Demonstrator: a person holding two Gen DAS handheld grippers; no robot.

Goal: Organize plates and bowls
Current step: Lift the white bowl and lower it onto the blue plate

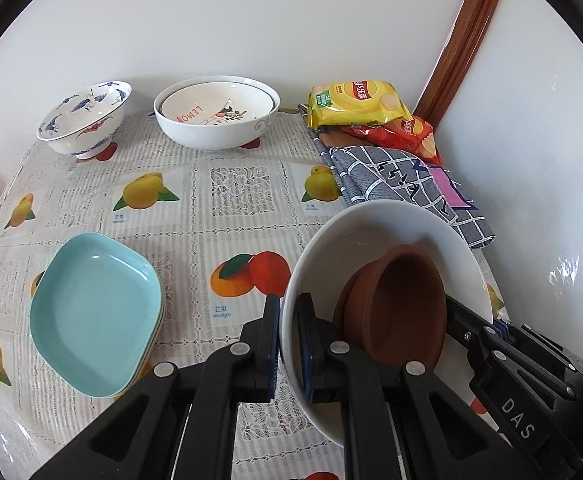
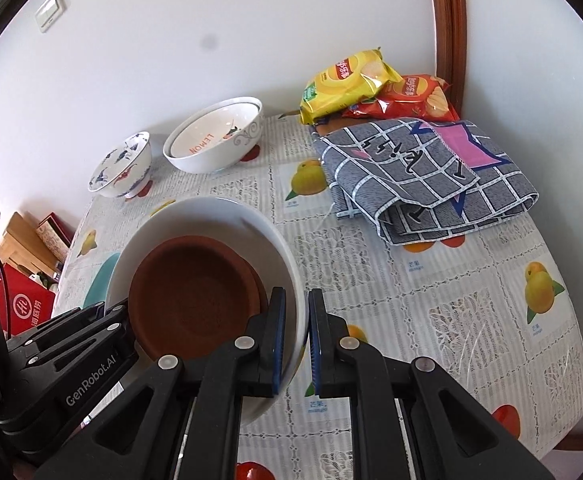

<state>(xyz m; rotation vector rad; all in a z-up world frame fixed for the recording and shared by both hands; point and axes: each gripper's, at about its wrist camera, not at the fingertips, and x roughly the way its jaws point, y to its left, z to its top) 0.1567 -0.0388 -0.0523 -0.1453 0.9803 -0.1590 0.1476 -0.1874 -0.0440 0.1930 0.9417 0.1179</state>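
A large white bowl holds two nested brown clay dishes and is carried between both grippers above the fruit-print tablecloth. My left gripper is shut on the bowl's left rim, one finger inside and one outside. In the right wrist view my right gripper is shut on the opposite rim of the white bowl, with the brown dishes just left of its inner finger. Each gripper shows in the other's view, at the bowl's far side.
A stack of teal plates lies at the front left. By the wall stand a blue-patterned bowl and a white bowl with a "LEMON" bowl nested in it. Chip bags and a folded checked cloth fill the back right corner.
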